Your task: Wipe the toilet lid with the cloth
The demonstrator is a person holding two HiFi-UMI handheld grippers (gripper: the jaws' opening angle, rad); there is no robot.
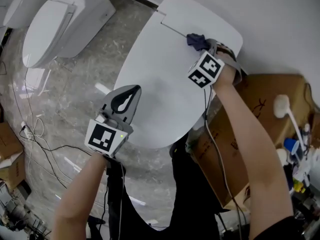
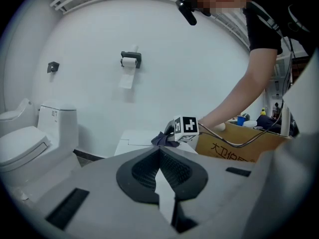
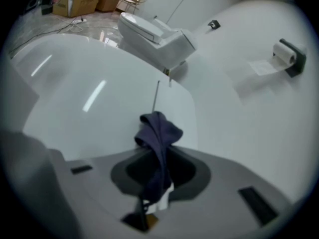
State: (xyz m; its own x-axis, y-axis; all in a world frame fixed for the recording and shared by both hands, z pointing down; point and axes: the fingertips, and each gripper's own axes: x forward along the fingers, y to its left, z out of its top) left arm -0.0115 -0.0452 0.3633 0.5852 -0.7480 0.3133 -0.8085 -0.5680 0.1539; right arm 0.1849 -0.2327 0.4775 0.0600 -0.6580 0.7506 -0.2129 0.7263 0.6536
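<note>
The white toilet lid (image 1: 155,79) lies closed in the middle of the head view. My right gripper (image 1: 204,43) is shut on a dark blue cloth (image 1: 196,40), which rests on the lid's far end near the hinge. In the right gripper view the cloth (image 3: 158,133) hangs bunched between the jaws over the lid (image 3: 89,98). My left gripper (image 1: 125,98) is shut with nothing in it, held over the lid's left edge. From the left gripper view, the right gripper (image 2: 185,130) and the cloth (image 2: 163,139) show beyond the closed jaws.
A second white toilet (image 1: 50,24) stands at the upper left. A cardboard box (image 1: 260,114) sits right of the toilet, with a brush (image 1: 282,106) and bottles (image 1: 295,151) beside it. Cables (image 1: 35,139) trail over the marble floor. A paper roll holder (image 2: 130,59) hangs on the wall.
</note>
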